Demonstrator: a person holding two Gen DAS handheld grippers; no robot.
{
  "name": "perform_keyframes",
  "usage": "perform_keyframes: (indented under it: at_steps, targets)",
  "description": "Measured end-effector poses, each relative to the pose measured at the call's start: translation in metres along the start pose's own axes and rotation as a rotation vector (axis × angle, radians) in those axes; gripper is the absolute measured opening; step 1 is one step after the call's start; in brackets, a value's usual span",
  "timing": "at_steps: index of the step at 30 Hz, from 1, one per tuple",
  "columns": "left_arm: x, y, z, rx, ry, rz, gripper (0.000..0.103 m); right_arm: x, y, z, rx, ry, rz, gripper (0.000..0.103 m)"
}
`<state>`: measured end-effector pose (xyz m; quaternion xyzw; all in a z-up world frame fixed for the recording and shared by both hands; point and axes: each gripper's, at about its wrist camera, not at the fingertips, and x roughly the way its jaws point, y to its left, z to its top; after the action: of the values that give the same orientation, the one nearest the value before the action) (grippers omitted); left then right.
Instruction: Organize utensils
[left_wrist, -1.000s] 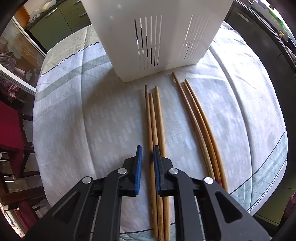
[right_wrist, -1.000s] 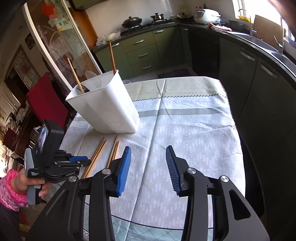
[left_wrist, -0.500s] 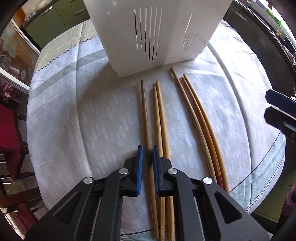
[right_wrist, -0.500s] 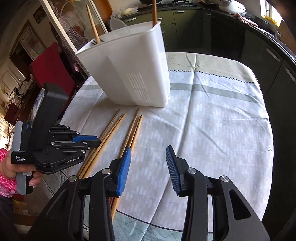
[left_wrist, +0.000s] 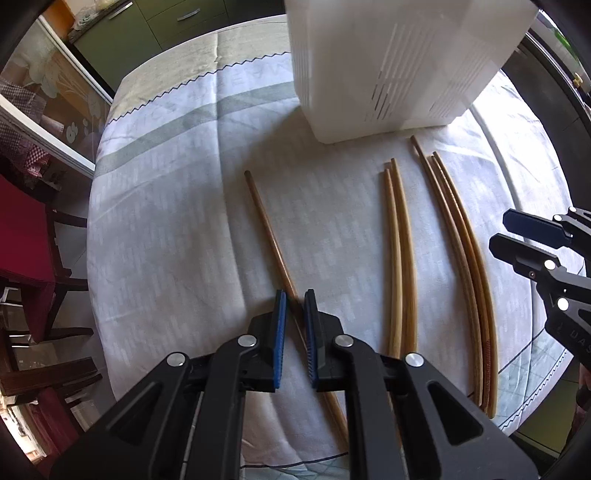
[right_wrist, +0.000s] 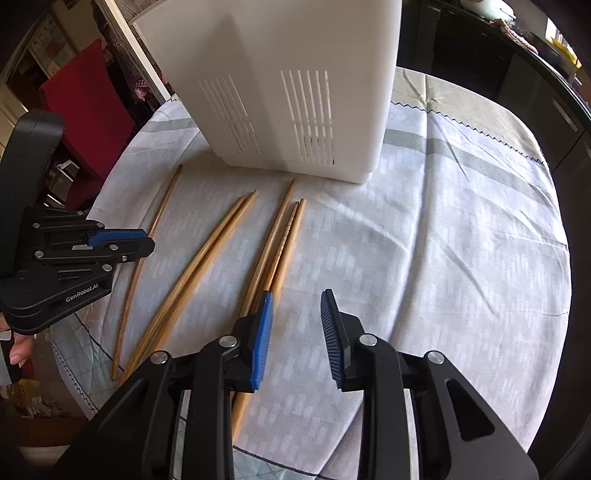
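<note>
Several wooden chopsticks lie on the tablecloth in front of a white slotted utensil holder (left_wrist: 399, 62) (right_wrist: 280, 92). My left gripper (left_wrist: 294, 299) (right_wrist: 142, 242) is nearly shut around one chopstick (left_wrist: 267, 229) (right_wrist: 153, 229), which lies apart to the left of the others; whether the pads grip it I cannot tell. A pair of chopsticks (left_wrist: 397, 251) (right_wrist: 207, 254) lies in the middle and a group of three (left_wrist: 461, 240) (right_wrist: 277, 240) on the right. My right gripper (right_wrist: 295, 308) (left_wrist: 509, 230) is open and empty, low over the thick ends of the three.
The table carries a pale tablecloth (right_wrist: 443, 240) with a grey band. A red chair (left_wrist: 22, 236) stands at the left of the table. Dark green cabinets (left_wrist: 177, 22) lie beyond the far edge.
The left gripper has slid one chopstick leftward, away from the other two of its group. The right gripper has come closer and lower towards the three right-hand chopsticks.
</note>
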<state>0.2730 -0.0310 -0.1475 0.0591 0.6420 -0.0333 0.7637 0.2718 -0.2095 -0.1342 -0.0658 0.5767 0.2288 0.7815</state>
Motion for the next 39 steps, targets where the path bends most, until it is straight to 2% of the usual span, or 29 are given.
perform_keyframes:
  at_steps: [2,4,8,16,22,28,33,39]
  targets:
    - [-0.002,0.003,-0.002,-0.009,-0.017,-0.025,0.007,0.004,0.002,0.001,-0.002,0.011,0.000,0.025]
    - [-0.009,0.005,-0.007,-0.019,-0.050,-0.037,0.007,0.008,0.005,0.003,-0.003,0.023,-0.002,0.019]
    - [-0.026,0.013,-0.015,-0.026,-0.118,-0.035,0.006,0.014,0.013,0.006,-0.001,0.032,-0.004,0.017]
    - [-0.043,0.014,-0.027,-0.044,-0.157,-0.051,0.006,0.032,0.032,0.026,0.014,0.053,-0.012,0.015]
    - [-0.062,0.024,-0.030,-0.068,-0.227,-0.070,0.006,0.041,0.025,0.039,0.037,0.081,-0.011,0.011]
    - [-0.091,0.027,-0.049,-0.075,-0.322,-0.063,0.006,0.044,0.028,0.050,0.028,0.080,-0.039,0.011]
    - [-0.110,0.028,-0.063,-0.080,-0.368,-0.082,0.006,0.046,0.034,0.053,0.033,0.080,-0.045,0.009]
    - [-0.120,0.025,-0.075,-0.075,-0.400,-0.078,0.006,0.036,0.023,0.052,0.083,0.029,0.016,0.007]
